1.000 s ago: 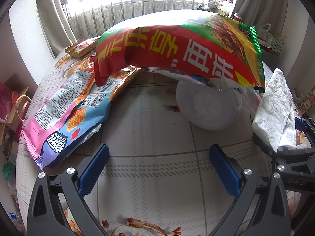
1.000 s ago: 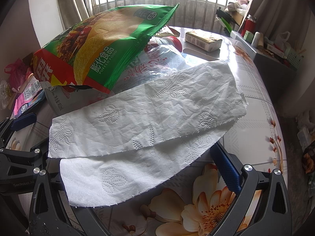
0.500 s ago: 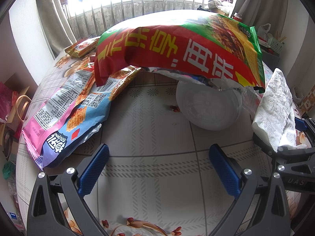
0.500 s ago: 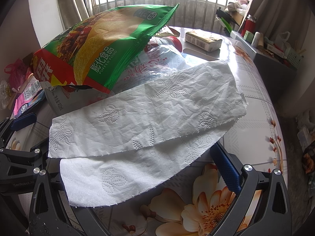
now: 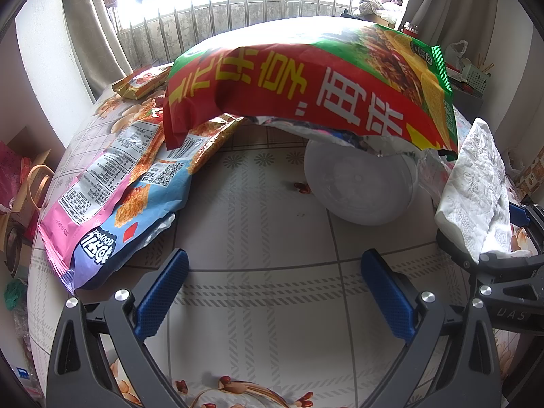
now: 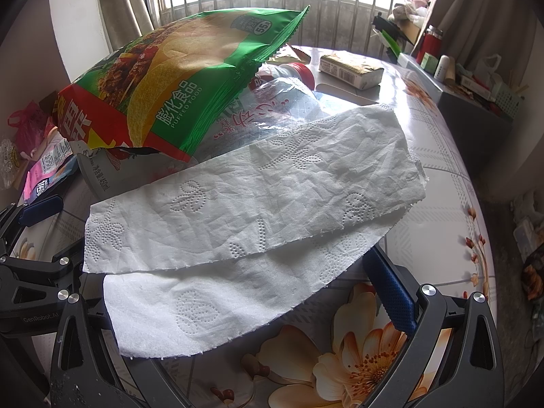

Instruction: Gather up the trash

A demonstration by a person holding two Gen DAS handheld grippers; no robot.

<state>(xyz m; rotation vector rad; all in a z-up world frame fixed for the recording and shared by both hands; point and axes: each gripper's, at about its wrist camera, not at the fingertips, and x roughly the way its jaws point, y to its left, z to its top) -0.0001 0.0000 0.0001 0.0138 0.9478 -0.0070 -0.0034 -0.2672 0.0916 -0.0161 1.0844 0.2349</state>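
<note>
1. The left gripper (image 5: pixel 273 292) is spread wide above the tiled tablecloth of the table (image 5: pixel 258 224), with nothing between its blue pads.
2. The right gripper (image 6: pixel 238 292) has a folded paper towel (image 6: pixel 258 210) draped over it. Its right blue pad shows and the left is hidden, so I cannot tell whether it pinches the towel.
3. A red-and-green chip bag (image 6: pixel 176 95) reads "PUFFED FOOD" and "膨化食品". It rests on a white tub (image 5: pixel 360 187) lying on its side, with "450mL" printed on it.
4. A clear plastic bottle (image 6: pixel 272 108) with a red cap lies beside the bag.
5. A pink-and-blue snack bag (image 5: pixel 115 190) with a nutrition label and a QR code lies flat at the left.
6. A small boxed pack (image 6: pixel 350 68) sits farther back.
</note>
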